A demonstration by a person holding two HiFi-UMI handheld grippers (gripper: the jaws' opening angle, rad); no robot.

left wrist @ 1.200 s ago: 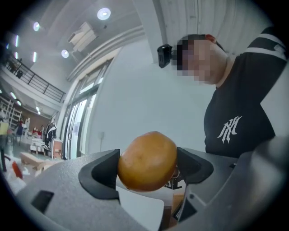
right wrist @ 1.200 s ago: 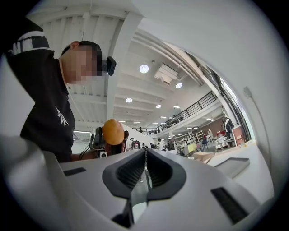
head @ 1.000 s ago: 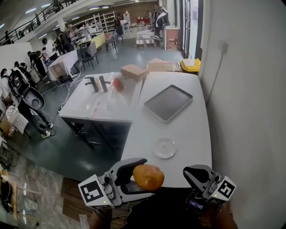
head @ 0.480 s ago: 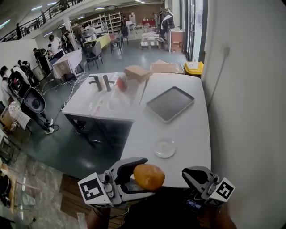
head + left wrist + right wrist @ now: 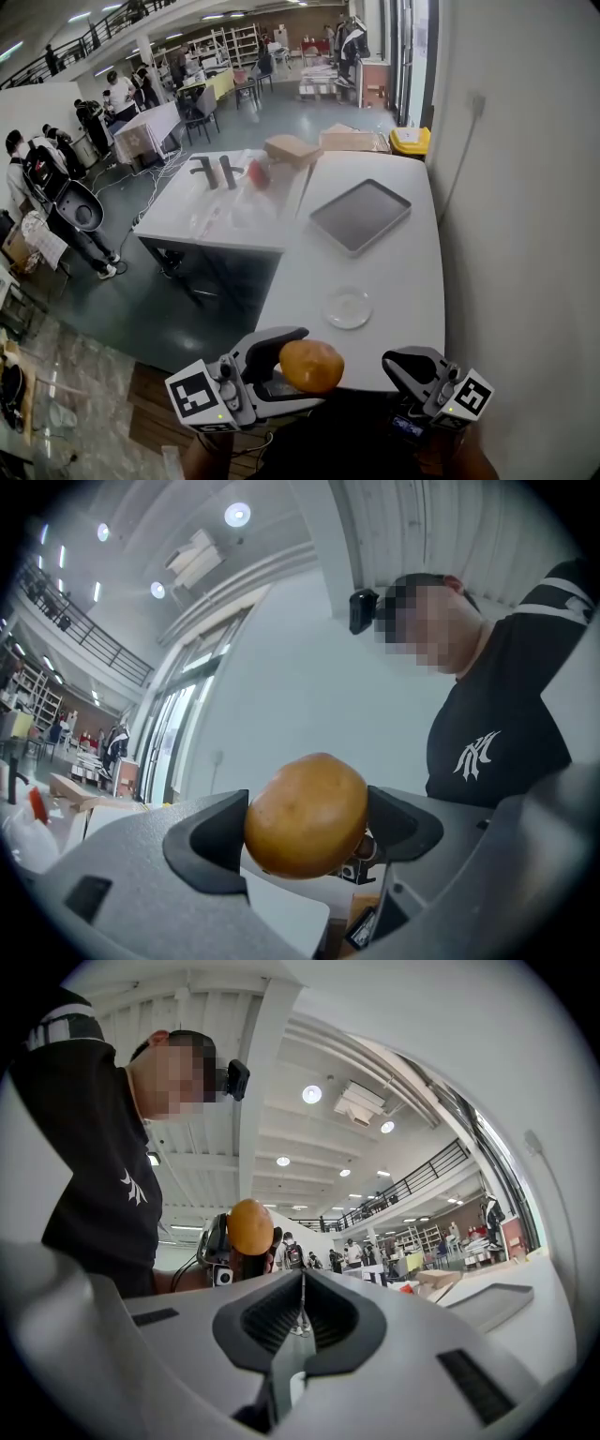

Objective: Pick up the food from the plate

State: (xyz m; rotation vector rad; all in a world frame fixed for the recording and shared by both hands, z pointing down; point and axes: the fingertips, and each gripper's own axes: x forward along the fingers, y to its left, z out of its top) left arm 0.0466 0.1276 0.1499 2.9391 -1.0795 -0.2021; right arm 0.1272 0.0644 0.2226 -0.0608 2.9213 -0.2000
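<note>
left claw (image 5: 298,366) clamped on round orange food (image 5: 310,367), right claw (image 5: 405,361) pressed together empty, clear plate (image 5: 348,307) bare on white worktop (image 5: 394,262)

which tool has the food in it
The left tool, shut on the round orange-brown food; the right tool is shut and empty.

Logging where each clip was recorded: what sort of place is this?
Probably a big open workshop or lab hall, not a home kitchen: metal shelving racks along the far wall, a railed upper walkway, and people around worktables on a bare grey floor.
</note>
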